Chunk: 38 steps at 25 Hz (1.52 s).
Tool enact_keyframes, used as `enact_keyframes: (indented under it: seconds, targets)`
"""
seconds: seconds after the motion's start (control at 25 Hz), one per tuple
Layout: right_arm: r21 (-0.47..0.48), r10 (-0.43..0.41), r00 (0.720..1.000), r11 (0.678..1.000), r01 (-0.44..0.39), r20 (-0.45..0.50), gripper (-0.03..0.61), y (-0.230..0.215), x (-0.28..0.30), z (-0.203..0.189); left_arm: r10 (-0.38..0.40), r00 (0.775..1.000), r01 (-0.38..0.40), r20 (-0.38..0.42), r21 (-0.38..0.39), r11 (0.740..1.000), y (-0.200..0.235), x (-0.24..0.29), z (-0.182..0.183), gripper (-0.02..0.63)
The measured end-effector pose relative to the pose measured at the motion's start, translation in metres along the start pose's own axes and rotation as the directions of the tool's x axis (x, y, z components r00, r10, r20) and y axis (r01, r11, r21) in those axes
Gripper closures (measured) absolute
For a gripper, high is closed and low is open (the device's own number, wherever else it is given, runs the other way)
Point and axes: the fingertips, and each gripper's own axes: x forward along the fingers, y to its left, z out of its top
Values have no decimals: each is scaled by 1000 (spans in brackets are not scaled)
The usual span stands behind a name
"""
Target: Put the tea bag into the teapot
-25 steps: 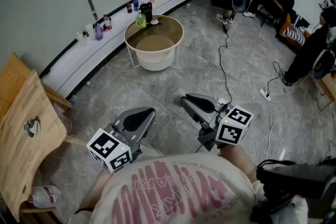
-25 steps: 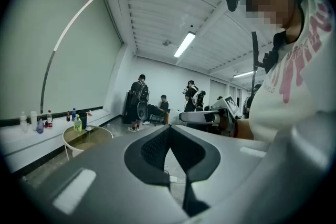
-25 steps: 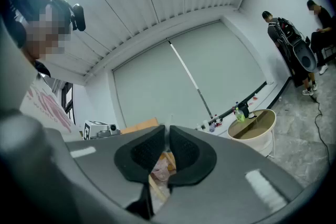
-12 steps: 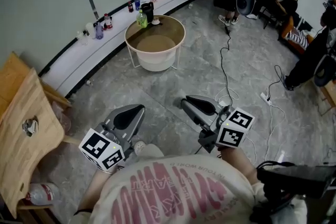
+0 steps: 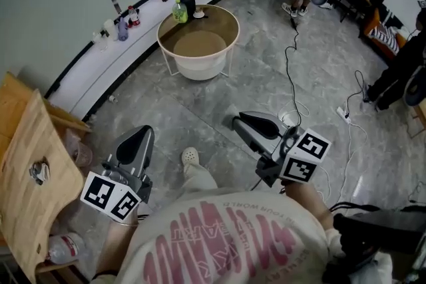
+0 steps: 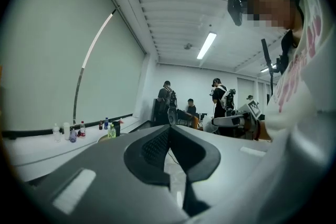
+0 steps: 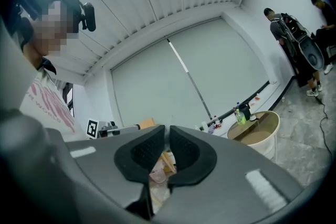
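Claws empty, well short of the round counter (image 5: pixel 200 68): left claw (image 5: pixel 144 134) clenched, right claw (image 5: pixel 241 123) barely parted. Shirt (image 5: pixel 219 236) print includes "WORLD".

Round table (image 5: pixel 200 44): tan wood top, white base. On it there's a lime-green bottle (image 5: pixel 178 11) beside a black cup-looking thing (image 5: pixel 187 10). The floor (image 5: pixel 200 110) around the table is grey marble with pale veins, and a black cable (image 5: pixel 287 70) runs right of the table. Left hand-held gripper (image 5: pixel 142 134) and right hand-held gripper (image 5: pixel 241 123) are both grey with black pads. Left marker cube (image 5: pixel 108 196) and right marker cube (image 5: pixel 304 157) are white with black square patterns. The shirt (image 5: pixel 219 236) is white with pinkish-red lettering.
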Motion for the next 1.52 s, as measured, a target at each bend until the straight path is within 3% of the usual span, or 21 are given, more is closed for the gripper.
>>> enact_keyframes:
  seconds: [0.44, 0.88, 1.52]
  targets:
    - [46, -109, 994, 993, 108, 22, 541, -87, 104, 41, -122, 991, 120, -63, -31, 992, 115, 102, 5, 598]
    - [37, -124, 992, 992, 123, 29, 541, -156, 235, 87, -166, 986, 166, -21, -37, 986, 239, 179, 39, 598]
    - [67, -157, 987, 985, 158, -14, 541, -196, 292, 87, -194, 980, 192, -31, -60, 980, 296, 220, 31, 598]
